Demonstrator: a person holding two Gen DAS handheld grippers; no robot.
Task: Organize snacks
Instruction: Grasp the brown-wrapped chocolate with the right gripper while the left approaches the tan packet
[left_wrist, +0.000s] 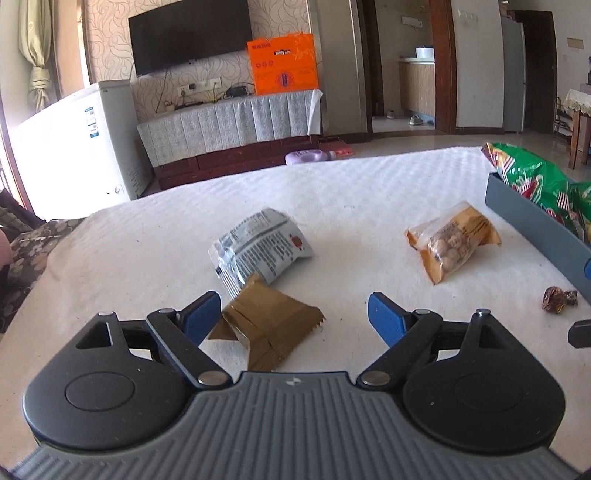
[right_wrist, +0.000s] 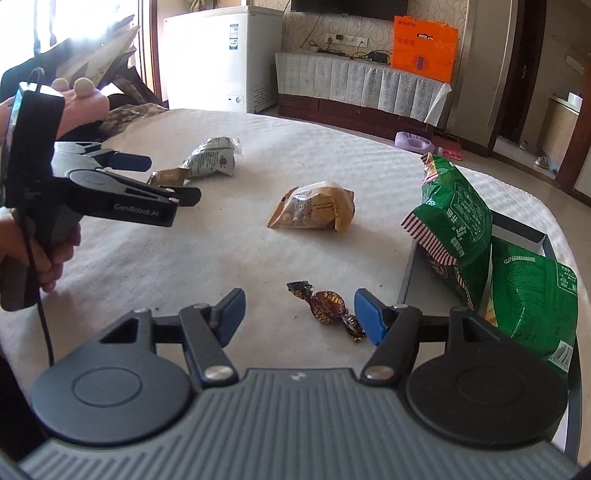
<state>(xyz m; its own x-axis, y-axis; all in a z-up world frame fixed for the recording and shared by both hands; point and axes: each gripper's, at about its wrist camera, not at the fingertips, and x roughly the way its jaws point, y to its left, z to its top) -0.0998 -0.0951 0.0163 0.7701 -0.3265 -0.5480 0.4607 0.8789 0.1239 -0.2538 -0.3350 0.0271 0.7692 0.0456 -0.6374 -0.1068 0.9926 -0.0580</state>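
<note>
Right wrist view: grey tray (right_wrist: 410, 269) holds two green snack bags (right_wrist: 458, 221).

Daylight floods in from a window (right_wrist: 92, 22) on the left, so bright there that it burns out to white glare and washes the side of the white freezer (left_wrist: 70, 147). The white tablecloth (left_wrist: 332, 192) is evenly lit, with only soft, short shadows under the snack packets, and the far doorway (left_wrist: 402, 74) sits dimmer. Both fisheye views bend straight lines strongly toward the edges, and fine detail is slightly soft throughout.
</note>
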